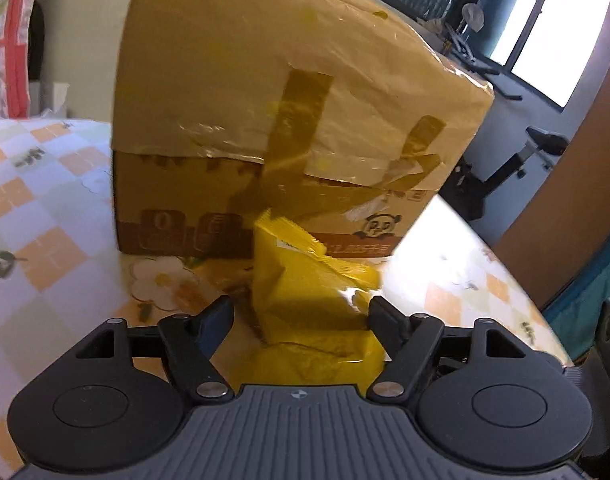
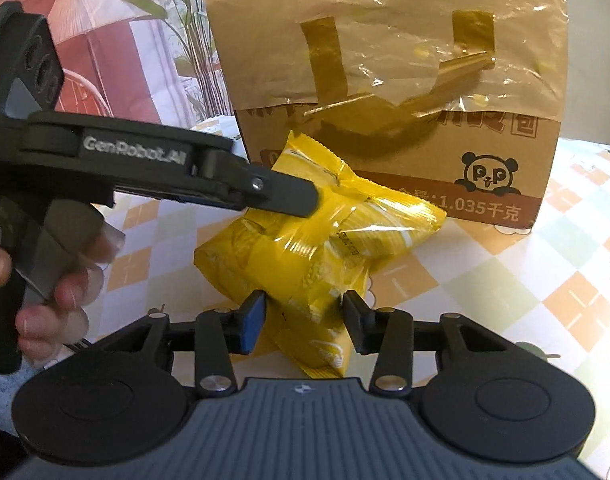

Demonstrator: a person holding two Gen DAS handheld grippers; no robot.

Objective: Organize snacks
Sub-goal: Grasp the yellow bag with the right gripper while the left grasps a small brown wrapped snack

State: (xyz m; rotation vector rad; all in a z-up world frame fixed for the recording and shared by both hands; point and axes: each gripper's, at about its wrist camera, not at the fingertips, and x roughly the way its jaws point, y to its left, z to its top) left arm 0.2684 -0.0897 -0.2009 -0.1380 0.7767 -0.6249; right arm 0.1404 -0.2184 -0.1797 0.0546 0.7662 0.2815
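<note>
- Since the yellow snack packets point(image 2: 305, 248) are crinkly film pouches, I judge them light, soft and slippery; a pinch across a puffed body or a crimped end seam should hold better than a grab at the glossy face.
- Nearest, the right gripper point(image 2: 303, 316) straddles the lowest packet, jaws partly closed with the pads at its sides; whether they press I cannot tell.
- Beyond it, the left gripper point(image 1: 301, 314) stands wider, one finger point(image 1: 385, 320) against a packet, the other clear.
- They lie heaped on the checked tablecloth point(image 2: 485, 280), just before the taped cardboard box point(image 2: 405, 120).
- That box blocks forward travel; open cloth lies to either side, and the table edge point(image 1: 505, 264) falls away on the left gripper's right.
</note>
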